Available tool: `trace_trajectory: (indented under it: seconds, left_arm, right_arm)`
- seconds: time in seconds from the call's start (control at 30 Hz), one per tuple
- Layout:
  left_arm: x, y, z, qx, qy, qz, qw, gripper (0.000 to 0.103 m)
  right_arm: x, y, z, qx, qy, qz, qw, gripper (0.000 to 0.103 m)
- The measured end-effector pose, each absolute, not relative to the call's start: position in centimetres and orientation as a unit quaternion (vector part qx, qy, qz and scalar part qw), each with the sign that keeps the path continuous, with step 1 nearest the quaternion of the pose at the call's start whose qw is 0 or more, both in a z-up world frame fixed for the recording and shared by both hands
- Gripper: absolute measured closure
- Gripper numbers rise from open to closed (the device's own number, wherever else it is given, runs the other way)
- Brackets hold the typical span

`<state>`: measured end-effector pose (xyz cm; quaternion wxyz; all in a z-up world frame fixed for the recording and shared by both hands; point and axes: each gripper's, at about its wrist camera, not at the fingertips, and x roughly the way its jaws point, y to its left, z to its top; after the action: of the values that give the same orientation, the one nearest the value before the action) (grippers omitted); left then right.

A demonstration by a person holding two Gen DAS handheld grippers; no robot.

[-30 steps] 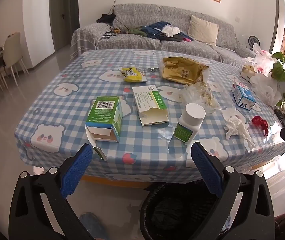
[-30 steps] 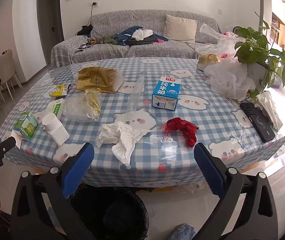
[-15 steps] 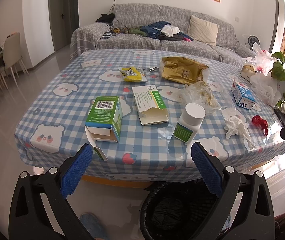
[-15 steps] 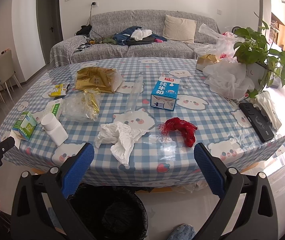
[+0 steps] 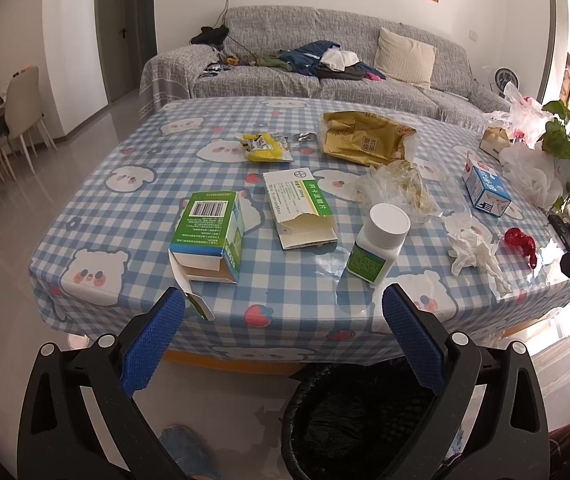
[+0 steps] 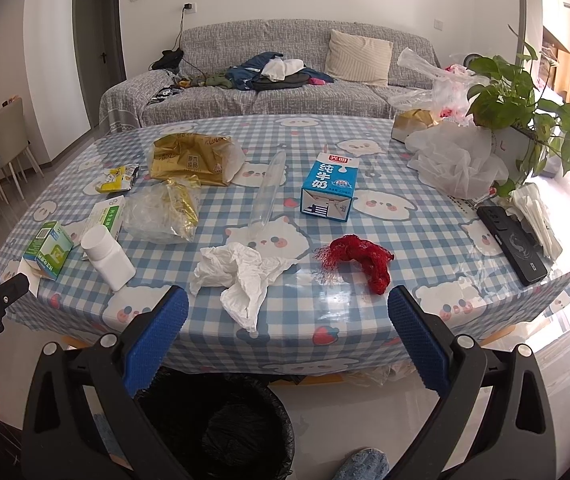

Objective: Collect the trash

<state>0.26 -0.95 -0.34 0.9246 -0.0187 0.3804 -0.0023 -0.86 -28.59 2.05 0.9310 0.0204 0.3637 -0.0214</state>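
Observation:
Trash lies on a blue checked table (image 5: 133, 216): a green box (image 5: 209, 236), a torn white-green box (image 5: 301, 208), a white pill bottle (image 5: 377, 248), crumpled tissue (image 6: 241, 276), red netting (image 6: 361, 256), a blue milk carton (image 6: 329, 192), a gold bag (image 5: 365, 138), a yellow wrapper (image 5: 263, 148) and clear plastic (image 6: 161, 208). A black-lined bin (image 5: 365, 420) stands on the floor below the front edge; it also shows in the right wrist view (image 6: 221, 428). My left gripper (image 5: 281, 340) and right gripper (image 6: 287, 338) are open and empty, in front of the table edge above the bin.
A potted plant (image 6: 525, 104), white plastic bags (image 6: 453, 156) and a black remote (image 6: 513, 236) sit at the table's right side. A grey sofa (image 5: 325, 68) with clothes stands behind. A chair (image 5: 21, 100) is at the far left.
The right wrist view has drifted slightly closer to the table. The left gripper has not visibly moved. Both grippers stay open.

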Motion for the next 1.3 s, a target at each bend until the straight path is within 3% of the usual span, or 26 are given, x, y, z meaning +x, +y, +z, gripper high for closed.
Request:
trace_trajectory:
  seconds: [1.3]
  left_arm:
    - [0.34,-0.95,-0.77,-0.012,0.386,-0.005,0.922,0.006]
  right_arm:
    - [-0.93,-28.61,2.07,0.017,0.363,-0.021,0.931,0.008]
